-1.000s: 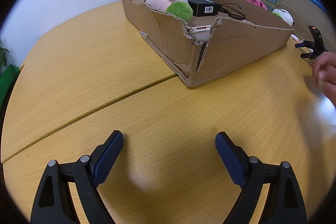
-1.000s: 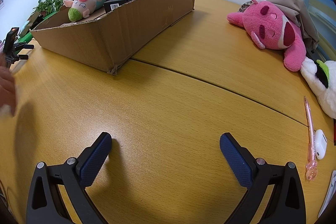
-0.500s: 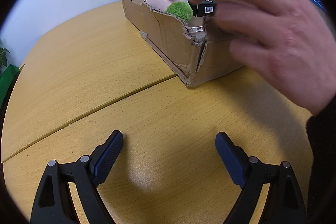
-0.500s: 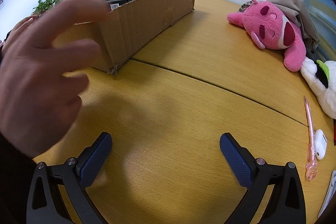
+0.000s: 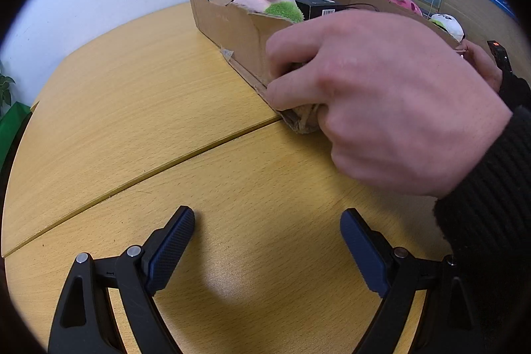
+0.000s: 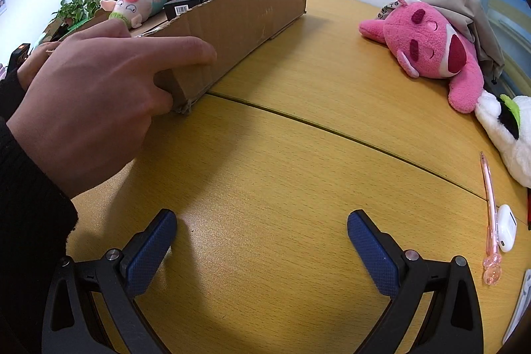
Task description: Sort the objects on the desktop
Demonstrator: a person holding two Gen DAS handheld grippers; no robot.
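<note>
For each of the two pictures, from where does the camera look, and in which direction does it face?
Left wrist view: sits on the left gripper, looks down across the wooden table to the cardboard box; its open blue-padded fingers and a bare hand on the box corner show.
Right wrist view: sits on the right gripper, faces the same box, with the pink plush to its right; open fingers, the hand and a black sleeve show.
Shared: box, hand, pig plush, table.

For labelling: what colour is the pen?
Translucent pink pen, clearest in the right wrist view.
</note>
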